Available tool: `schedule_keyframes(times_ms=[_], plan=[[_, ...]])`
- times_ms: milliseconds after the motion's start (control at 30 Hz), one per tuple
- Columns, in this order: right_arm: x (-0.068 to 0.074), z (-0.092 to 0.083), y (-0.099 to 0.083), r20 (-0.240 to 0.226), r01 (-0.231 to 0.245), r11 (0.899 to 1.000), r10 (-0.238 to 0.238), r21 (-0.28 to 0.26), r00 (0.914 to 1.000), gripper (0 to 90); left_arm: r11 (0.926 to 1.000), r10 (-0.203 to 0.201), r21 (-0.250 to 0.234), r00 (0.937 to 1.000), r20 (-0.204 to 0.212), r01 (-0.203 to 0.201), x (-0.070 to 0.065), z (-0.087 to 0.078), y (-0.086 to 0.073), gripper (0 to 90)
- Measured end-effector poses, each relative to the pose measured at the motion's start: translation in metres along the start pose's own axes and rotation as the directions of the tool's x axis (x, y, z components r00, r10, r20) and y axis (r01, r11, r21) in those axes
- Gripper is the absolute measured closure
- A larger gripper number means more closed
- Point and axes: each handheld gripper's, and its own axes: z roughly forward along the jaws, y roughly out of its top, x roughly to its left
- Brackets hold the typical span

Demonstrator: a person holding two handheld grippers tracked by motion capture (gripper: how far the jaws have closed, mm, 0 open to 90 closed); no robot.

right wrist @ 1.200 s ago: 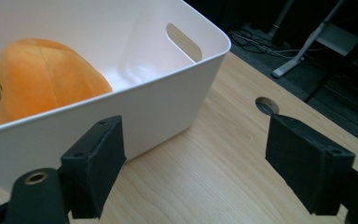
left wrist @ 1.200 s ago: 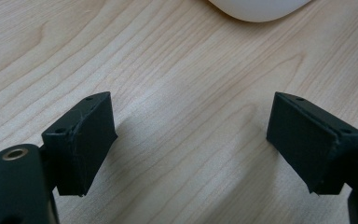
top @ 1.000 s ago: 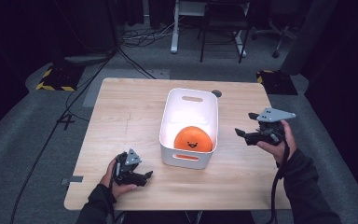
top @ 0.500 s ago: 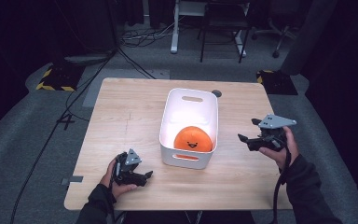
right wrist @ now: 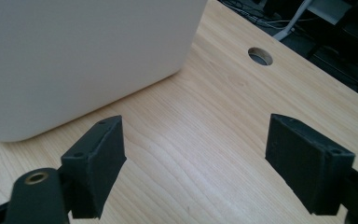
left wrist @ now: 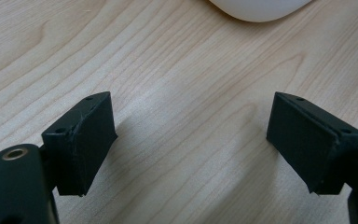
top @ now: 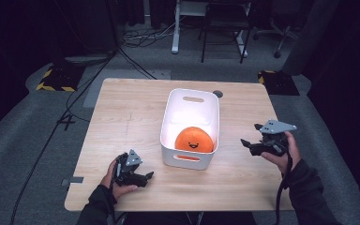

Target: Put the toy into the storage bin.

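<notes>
A white bin (top: 170,125) stands in the middle of the wooden table (top: 126,112), and an orange ball with a smiling face (top: 194,139) lies in its near end. My left gripper (top: 147,177) rests low over the table at the front left, open, with bare wood between its jaws (left wrist: 191,135). Right of the bin, my right gripper (top: 247,144) is held open and points toward the bin's side wall (right wrist: 74,60), with nothing between the jaws (right wrist: 196,154).
A round cable hole (right wrist: 260,56) sits in the table near the bin's far right corner (top: 218,93). Beyond the table lie grey floor, cables (top: 136,35) and desk and chair legs (top: 225,33). The table's front edge is close to both hands.
My right gripper has come down and toward the front of the table, right of the bin. The left gripper, the bin and the ball have stayed put.
</notes>
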Motion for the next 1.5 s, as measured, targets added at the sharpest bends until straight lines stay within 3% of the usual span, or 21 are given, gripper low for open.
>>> schedule_keyframes(times_ms=[767, 1500], plan=[[0.000, 0.008, -0.035, 0.020, -0.009, 0.997, 0.007, 0.072, 0.9998, 20.1, 1.0000, 0.002, 0.000, 1.0000, 0.000, -0.002, 0.000, 0.000, 0.000, 15.6], [0.003, 0.004, -0.073, 0.023, -0.059, 0.989, 0.056, 0.136, 0.9982, 20.1, 1.0000, -0.003, -0.001, 1.0000, -0.002, 0.003, 0.000, 0.000, 0.000, 15.6]])
